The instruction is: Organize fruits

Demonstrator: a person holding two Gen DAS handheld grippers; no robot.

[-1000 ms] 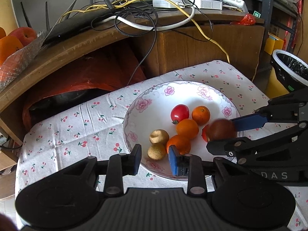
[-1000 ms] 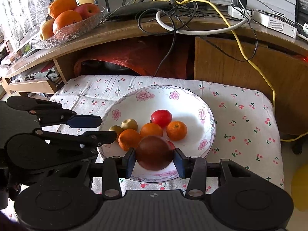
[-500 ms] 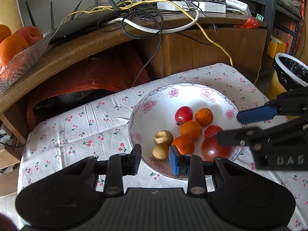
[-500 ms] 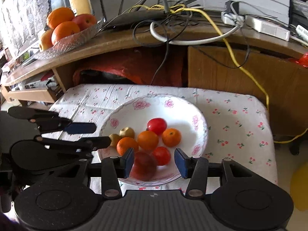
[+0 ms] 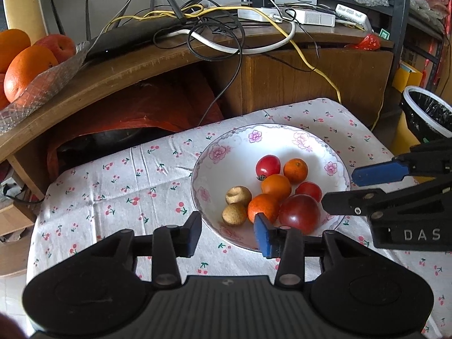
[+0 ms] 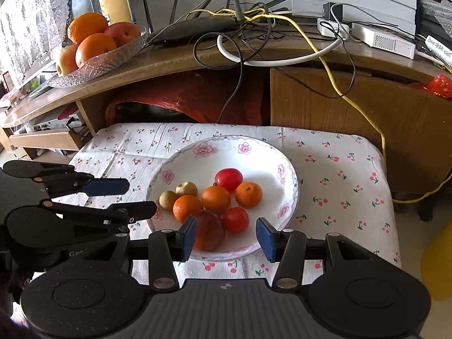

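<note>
The flowered plate (image 6: 285,169) on the cherry-print cloth (image 6: 339,175) holds eight fruits: three oranges (image 6: 216,199), two tomatoes (image 6: 228,179), two small tan fruits (image 6: 186,188) and one dark red plum (image 6: 209,233). The left gripper (image 5: 227,230) and the right gripper (image 6: 226,238) both have jaws spread, holding nothing, near the plate's front rim.

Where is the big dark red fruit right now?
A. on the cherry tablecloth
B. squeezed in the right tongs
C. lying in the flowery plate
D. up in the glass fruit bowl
C. The big dark red round fruit lies in the white flower-patterned plate beside the oranges, and the right tongs stand open, holding nothing.
</note>
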